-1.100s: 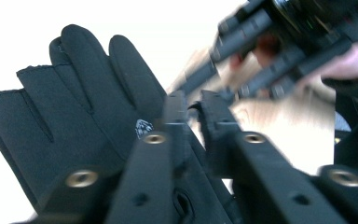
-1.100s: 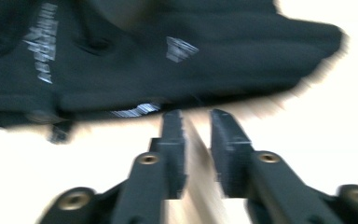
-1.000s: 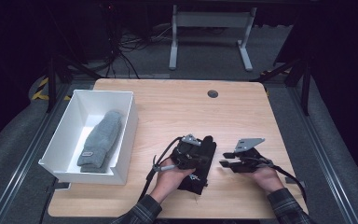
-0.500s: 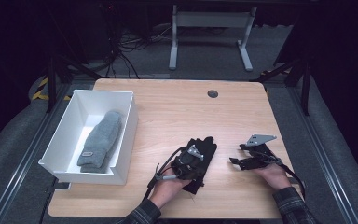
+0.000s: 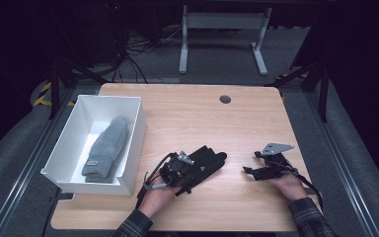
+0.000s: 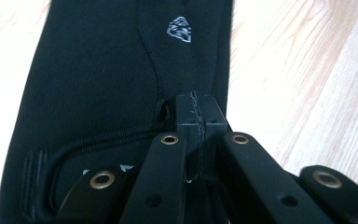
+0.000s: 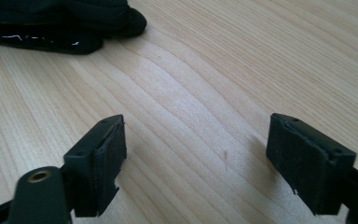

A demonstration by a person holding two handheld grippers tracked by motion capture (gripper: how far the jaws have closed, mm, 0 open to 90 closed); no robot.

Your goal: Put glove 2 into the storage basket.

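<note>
The black glove (image 5: 205, 163) is pinched at its edge by the left gripper (image 6: 196, 122); so thin a bite could slip. The right gripper (image 7: 193, 154) has just been spreading its jaws, nothing between them, so it offers no backup.

It looked like a lab or recording studio: a lone wooden table (image 5: 197, 118) stood in a dark room, with tangled cables (image 5: 138, 47) at upper left and a metal stand (image 5: 222, 29) at top centre.

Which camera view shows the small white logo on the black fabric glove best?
The left gripper view: the white logo sits large and sharp on the black fabric glove. The high view shows it as a speck; the right gripper view shows fingertips.
</note>
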